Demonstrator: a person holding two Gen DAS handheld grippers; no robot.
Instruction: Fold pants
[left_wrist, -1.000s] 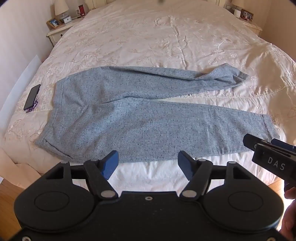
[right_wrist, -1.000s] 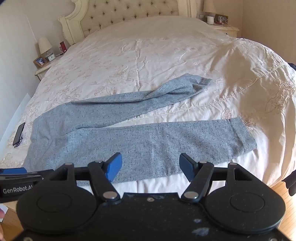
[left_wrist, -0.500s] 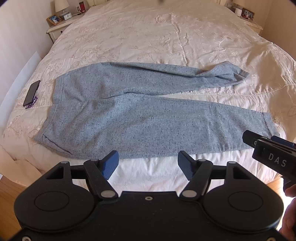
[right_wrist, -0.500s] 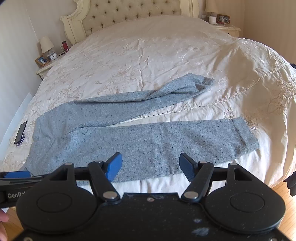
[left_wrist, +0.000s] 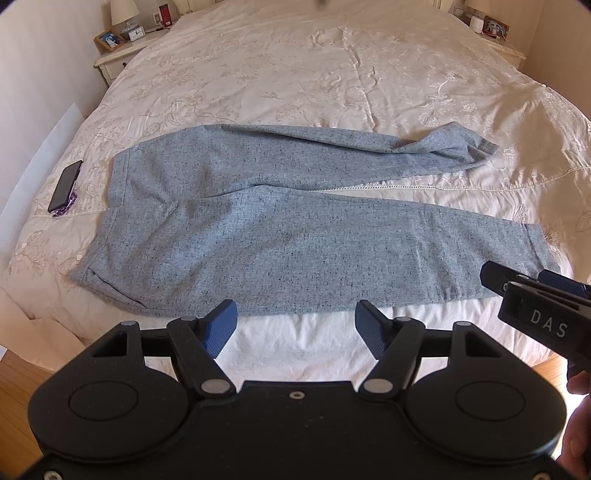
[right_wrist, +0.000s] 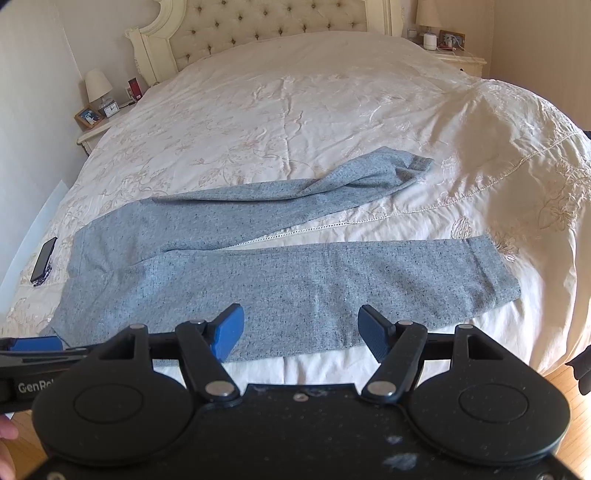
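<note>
The left gripper (left_wrist: 295, 325) hovers above the near edge of the bed with its blue pads spread wide and nothing between them; the right gripper (right_wrist: 301, 334) hangs beside it, equally wide and empty. Just beyond them the grey pants (left_wrist: 280, 236) lie flat across the cream embroidered bedspread (left_wrist: 332, 74), waistband to the left, legs running right. The near leg lies straight along the bed's edge; the far leg angles away, its cuff crumpled. A phone (left_wrist: 65, 184) rests on the bedspread just left of the waistband. Farther off, a nightstand (left_wrist: 122, 59) with a lamp stands at the far left, and a tufted headboard (right_wrist: 266, 22) closes the far end
</note>
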